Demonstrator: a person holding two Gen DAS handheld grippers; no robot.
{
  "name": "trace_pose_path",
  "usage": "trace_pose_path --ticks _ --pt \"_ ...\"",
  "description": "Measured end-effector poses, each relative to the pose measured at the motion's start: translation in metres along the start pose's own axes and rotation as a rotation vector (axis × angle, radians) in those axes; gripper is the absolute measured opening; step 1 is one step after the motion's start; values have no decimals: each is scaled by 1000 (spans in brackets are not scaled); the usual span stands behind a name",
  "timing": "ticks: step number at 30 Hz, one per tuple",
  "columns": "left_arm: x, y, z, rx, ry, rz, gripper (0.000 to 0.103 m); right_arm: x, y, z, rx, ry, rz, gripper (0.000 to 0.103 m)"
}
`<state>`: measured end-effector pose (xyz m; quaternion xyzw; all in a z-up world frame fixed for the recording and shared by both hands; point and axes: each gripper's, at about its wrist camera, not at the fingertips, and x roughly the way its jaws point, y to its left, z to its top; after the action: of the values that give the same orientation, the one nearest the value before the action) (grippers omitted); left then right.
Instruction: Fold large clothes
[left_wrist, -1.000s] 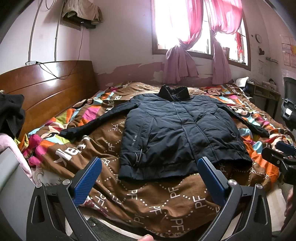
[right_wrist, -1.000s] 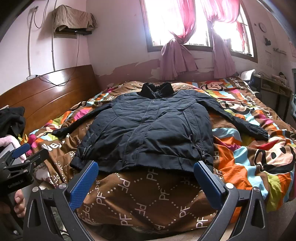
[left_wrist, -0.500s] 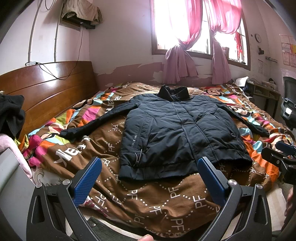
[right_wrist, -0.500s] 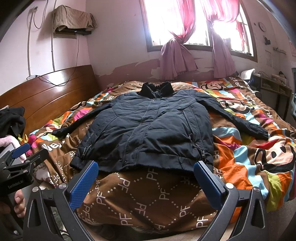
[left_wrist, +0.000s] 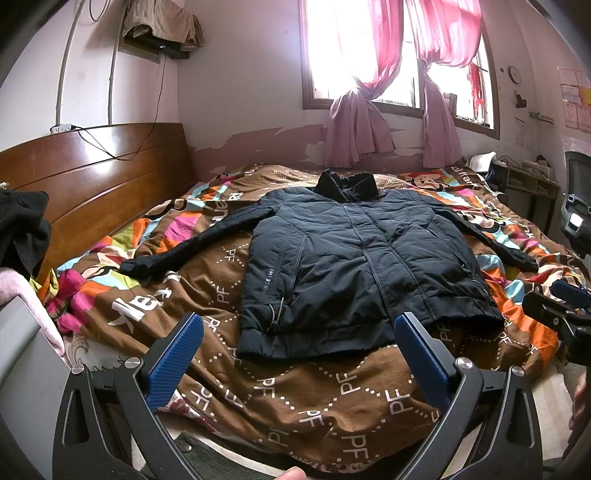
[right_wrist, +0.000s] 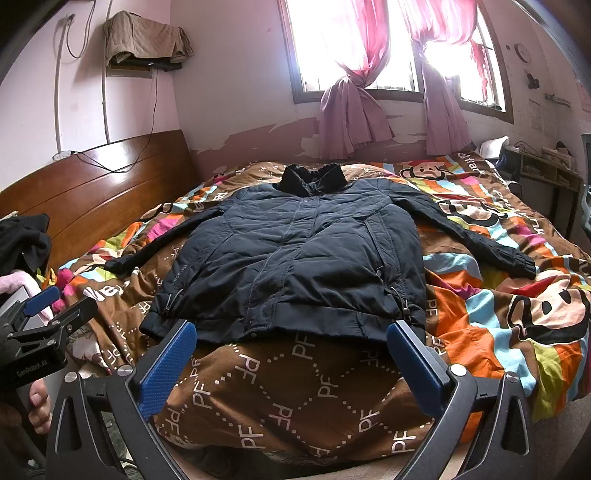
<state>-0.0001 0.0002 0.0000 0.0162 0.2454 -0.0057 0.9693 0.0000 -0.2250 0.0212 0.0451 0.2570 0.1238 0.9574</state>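
Note:
A dark navy padded jacket (left_wrist: 354, 266) lies flat and face up on the bed, zipped, collar toward the window, both sleeves spread out to the sides. It also shows in the right wrist view (right_wrist: 295, 258). My left gripper (left_wrist: 299, 354) is open and empty, held short of the jacket's hem above the bed's near edge. My right gripper (right_wrist: 291, 358) is open and empty, also just short of the hem. The right gripper shows at the right edge of the left wrist view (left_wrist: 561, 314).
The bed carries a brown and multicoloured cartoon quilt (left_wrist: 314, 398). A wooden headboard (left_wrist: 92, 184) stands at the left. Dark clothes (left_wrist: 18, 229) are piled at the far left. A desk (left_wrist: 532, 184) and a chair (left_wrist: 576, 206) stand at the right.

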Motion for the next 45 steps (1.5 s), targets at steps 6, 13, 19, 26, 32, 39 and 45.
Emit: trace_pose_path --ticks 6,13,19,26,32,39,45 --pt "0 0 0 0 0 0 102 0 0 0 1 0 1 103" --pt "0 0 0 1 -1 0 102 0 0 0 2 0 1 103" --pt "0 0 0 1 -1 1 102 0 -1 0 1 -1 2 103" --pt "0 0 0 3 -2 1 102 0 -1 0 2 -1 2 103" --pt "0 0 0 3 -2 1 102 -1 -1 0 3 -1 2 103" --pt "0 0 0 2 2 -3 102 0 -1 0 3 0 3 103" --pt "7 2 3 7 30 9 102 0 -3 1 6 4 3 103"
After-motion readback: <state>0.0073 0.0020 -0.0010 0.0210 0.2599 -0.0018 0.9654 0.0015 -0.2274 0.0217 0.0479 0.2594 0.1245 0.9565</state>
